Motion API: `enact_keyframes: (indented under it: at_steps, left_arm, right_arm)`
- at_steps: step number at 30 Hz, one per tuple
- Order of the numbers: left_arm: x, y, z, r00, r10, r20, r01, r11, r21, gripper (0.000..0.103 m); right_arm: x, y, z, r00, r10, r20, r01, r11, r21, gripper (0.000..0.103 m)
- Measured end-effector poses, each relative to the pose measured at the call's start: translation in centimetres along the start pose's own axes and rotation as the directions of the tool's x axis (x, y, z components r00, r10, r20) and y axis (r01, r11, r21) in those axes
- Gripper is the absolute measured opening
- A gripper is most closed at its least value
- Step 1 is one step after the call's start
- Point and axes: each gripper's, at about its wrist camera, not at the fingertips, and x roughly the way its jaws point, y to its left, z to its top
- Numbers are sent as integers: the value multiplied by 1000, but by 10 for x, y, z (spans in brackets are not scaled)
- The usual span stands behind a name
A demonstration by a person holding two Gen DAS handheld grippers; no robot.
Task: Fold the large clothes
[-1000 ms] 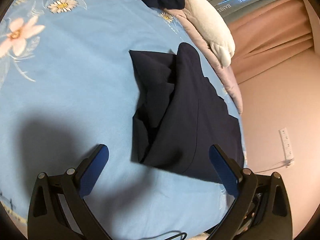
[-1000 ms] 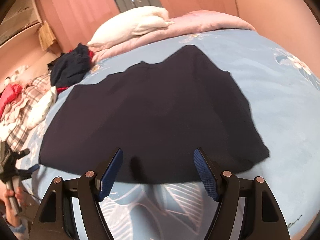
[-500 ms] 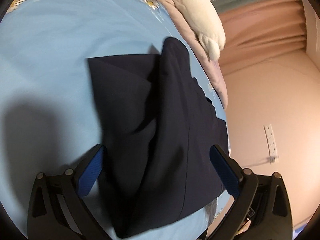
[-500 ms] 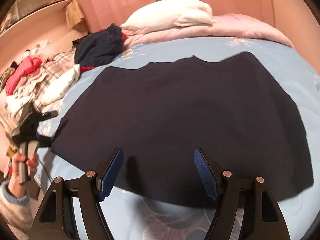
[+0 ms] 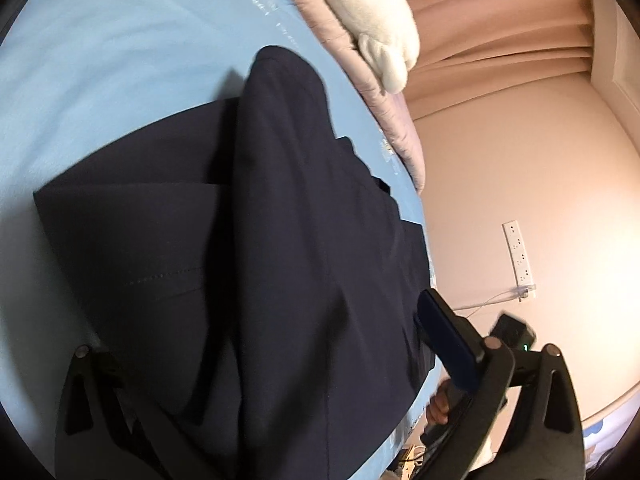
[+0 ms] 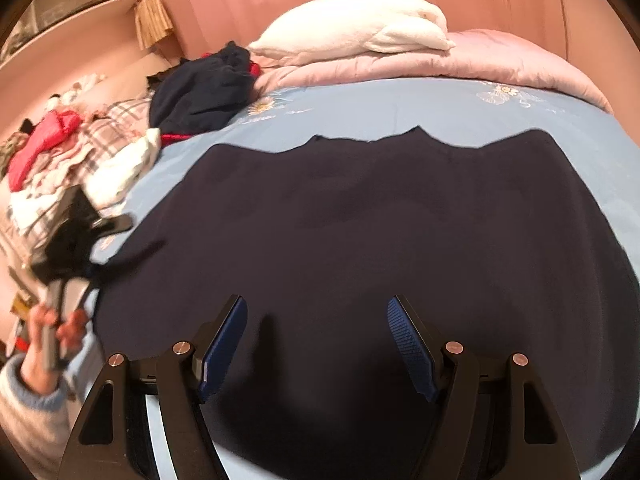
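A dark navy garment lies spread on a light blue bedsheet printed with daisies; it fills the ground ahead of the right gripper, its near hem running under and past both blue pads; the jaws stand partly apart with nothing clamped, the cloth lying flat below them rather than between the pads. Beyond the garment's jagged far edge, straight ahead of these tongs, a pink quilt is bunched along the head of the bed with a white pillow on top; ahead and to the left sits a heap of dark clothes, and further left a jumble of plaid and red laundry. Low at the left, a person's hand in a pale blue sleeve grips the handle of the left gripper, blurred, at the garment's left corner.

From the left gripper the same garment shows in overlapping folds, one raised ridge running away from the jaws toward the pillow; the jaws are wide, having just been closing a little, with the cloth spread between and under them and no pad pressing on it; only the right pad shows clearly, the left one lost in dark cloth. Right of these tongs a power strip hangs on a pale wall.
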Motion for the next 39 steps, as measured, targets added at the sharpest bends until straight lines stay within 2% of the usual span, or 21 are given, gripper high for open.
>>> enact_keyframes:
  at_steps: [3, 5, 6, 7, 8, 9, 10, 11, 17, 21, 24, 28, 31, 34, 36, 39]
  left_arm:
    - [-3, -6, -1, 999, 32, 1, -32, 999, 29, 81]
    - [-6, -13, -3, 997, 76, 4, -76, 995, 63, 66]
    - [-7, -17, -4, 994, 108, 7, -108, 990, 85, 62]
    - [-7, -21, -5, 992, 129, 10, -129, 986, 105, 55]
    - [-7, -24, -6, 990, 142, 11, -142, 982, 122, 48]
    - [-8, -28, -6, 987, 158, 17, -158, 978, 138, 45]
    - [-8, -29, -6, 986, 166, 20, -167, 975, 149, 42]
    - [-8, -31, -7, 985, 172, 22, -174, 972, 156, 42]
    - [-5, -45, -13, 977, 209, 37, -212, 955, 208, 37]
    - [-8, -55, -17, 976, 214, 43, -218, 952, 214, 37]
    - [-10, -64, -19, 974, 220, 55, -226, 945, 236, 37]
    - [-7, -75, -20, 971, 230, 64, -239, 938, 251, 37]
    - [-4, -81, -22, 968, 241, 68, -250, 932, 262, 37]
    - [1, -87, -21, 965, 252, 71, -262, 926, 271, 37]
    - [3, -91, -23, 963, 261, 72, -271, 922, 275, 37]
    - [5, -98, -25, 956, 281, 82, -293, 913, 285, 37]
  right_arm:
    - [19, 1, 19, 999, -32, -19, 32, 999, -4, 73]
    - [36, 4, 36, 999, -40, -36, 40, 999, 0, 70]
    - [42, 6, 42, 998, -51, -33, 51, 999, -5, 59]
    - [48, 9, 48, 997, -61, -37, 60, 998, -17, 53]
    - [57, 13, 57, 995, -91, -46, 90, 995, -34, 43]
    - [62, 14, 61, 993, -110, -49, 108, 993, -37, 34]
    - [71, 15, 69, 991, -115, -62, 113, 993, -31, 30]
    - [80, 14, 76, 990, -114, -85, 113, 994, -12, 26]
    - [119, 3, 88, 968, -156, -197, 165, 986, 28, 22]
    - [118, 7, 87, 964, -171, -202, 168, 985, -28, 22]
    - [95, 8, 84, 971, -120, -208, 125, 992, 11, 22]
    - [48, 24, 58, 987, -64, -149, 56, 997, -57, 22]
    - [17, 38, 18, 985, -43, -166, 25, 994, -110, 22]
    - [9, 46, -7, 981, -40, -188, 9, 987, -163, 22]
    - [14, 50, -23, 978, -67, -199, 26, 979, -200, 22]
    - [22, 52, -27, 977, -82, -198, 37, 975, -219, 22]
